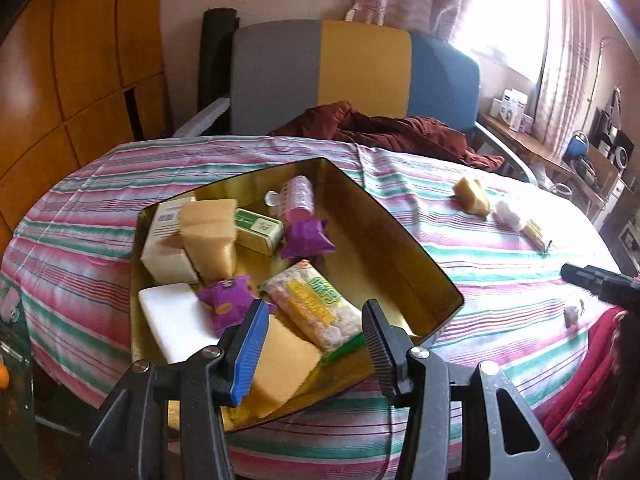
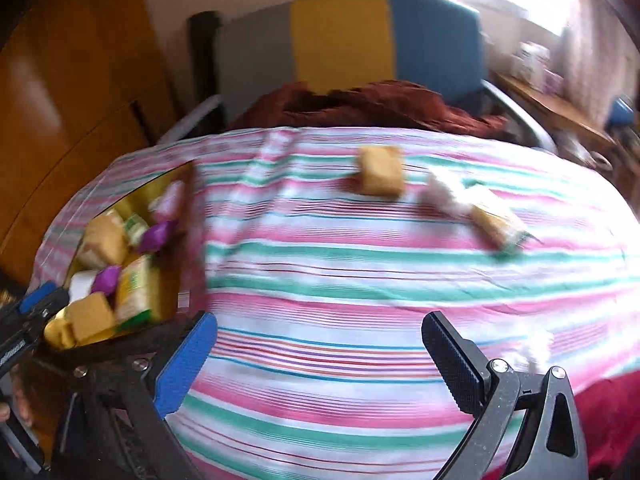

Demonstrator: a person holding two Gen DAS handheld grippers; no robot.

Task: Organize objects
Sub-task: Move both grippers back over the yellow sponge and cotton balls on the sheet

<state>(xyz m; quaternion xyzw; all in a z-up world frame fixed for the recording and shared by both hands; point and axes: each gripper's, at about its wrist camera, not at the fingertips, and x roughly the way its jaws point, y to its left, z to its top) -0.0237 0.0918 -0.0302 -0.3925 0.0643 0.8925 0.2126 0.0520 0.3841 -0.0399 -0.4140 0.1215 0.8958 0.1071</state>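
A gold metal tray (image 1: 400, 236) sits on the striped tablecloth (image 1: 480, 264). It holds yellow sponges (image 1: 210, 236), a white box (image 1: 162, 248), a white block (image 1: 172, 316), purple packets (image 1: 306, 238), a green box (image 1: 258, 230), a pink roll (image 1: 298, 196) and a snack bag (image 1: 316, 308). My left gripper (image 1: 314, 344) is open and empty over the tray's near end. My right gripper (image 2: 320, 364) is open and empty above the cloth. A yellow sponge (image 2: 380, 170), a white wad (image 2: 440, 196) and a yellow packet (image 2: 494, 222) lie loose on the cloth beyond it.
A chair (image 1: 360, 68) with grey, yellow and blue back stands behind the table, with dark red cloth (image 1: 400, 128) on it. A wooden cabinet (image 1: 60, 80) is at the left. A cluttered shelf (image 1: 560, 148) is at the right. A small wad (image 1: 572, 314) lies near the table's right edge.
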